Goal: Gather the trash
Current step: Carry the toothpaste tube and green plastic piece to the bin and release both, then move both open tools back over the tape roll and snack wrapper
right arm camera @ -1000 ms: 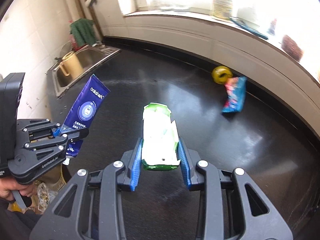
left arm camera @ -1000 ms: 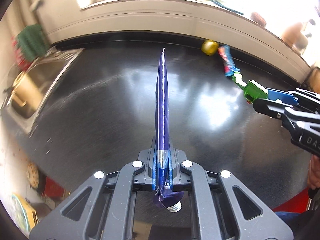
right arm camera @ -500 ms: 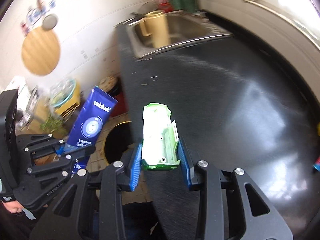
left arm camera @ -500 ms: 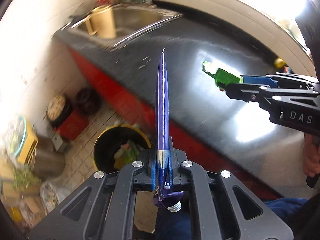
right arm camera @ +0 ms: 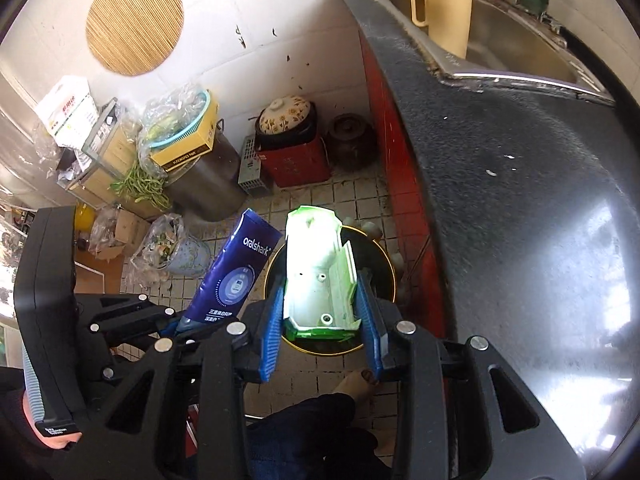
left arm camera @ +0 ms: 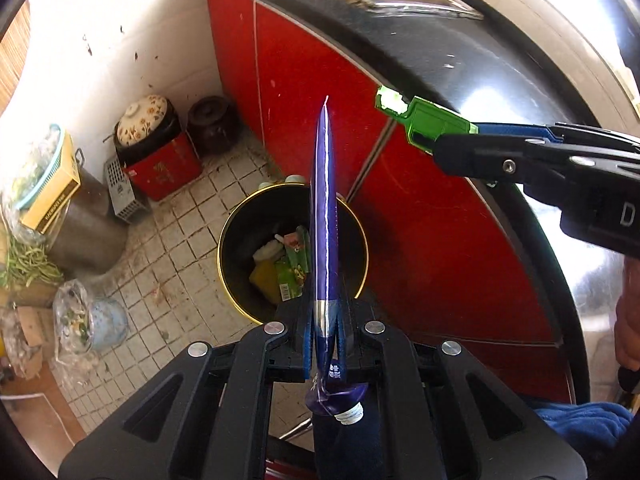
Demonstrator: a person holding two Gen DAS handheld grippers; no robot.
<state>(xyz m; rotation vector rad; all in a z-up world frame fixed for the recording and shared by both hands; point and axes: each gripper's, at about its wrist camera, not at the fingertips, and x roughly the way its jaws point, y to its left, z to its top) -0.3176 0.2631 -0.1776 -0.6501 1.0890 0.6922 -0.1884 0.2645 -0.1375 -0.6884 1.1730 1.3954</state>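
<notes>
- Nearest to us, the left gripper (left arm camera: 325, 344) has its fingers pinched tight on the flat blue toothpaste tube (left arm camera: 325, 216), cap end back by the palm, crimped end pointing out ahead.
- The right gripper (right arm camera: 322, 312) has its fingers part open and clamped on both sides of the green-and-white plastic casing (right arm camera: 318, 272).
- Just beyond both sets of fingertips sits the black bin (left arm camera: 240, 240) on the tiled floor, wrappers already inside, hard against the red cabinet (left arm camera: 420, 220).
- We judge this the carry-to-bin step, nearly done.
- Next we'd centre each piece over the rim, then open the fingers; the long tube may catch the edge.
- Farthest off, the dark tabletop (right arm camera: 520, 200) and sink (right arm camera: 500, 40).
</notes>
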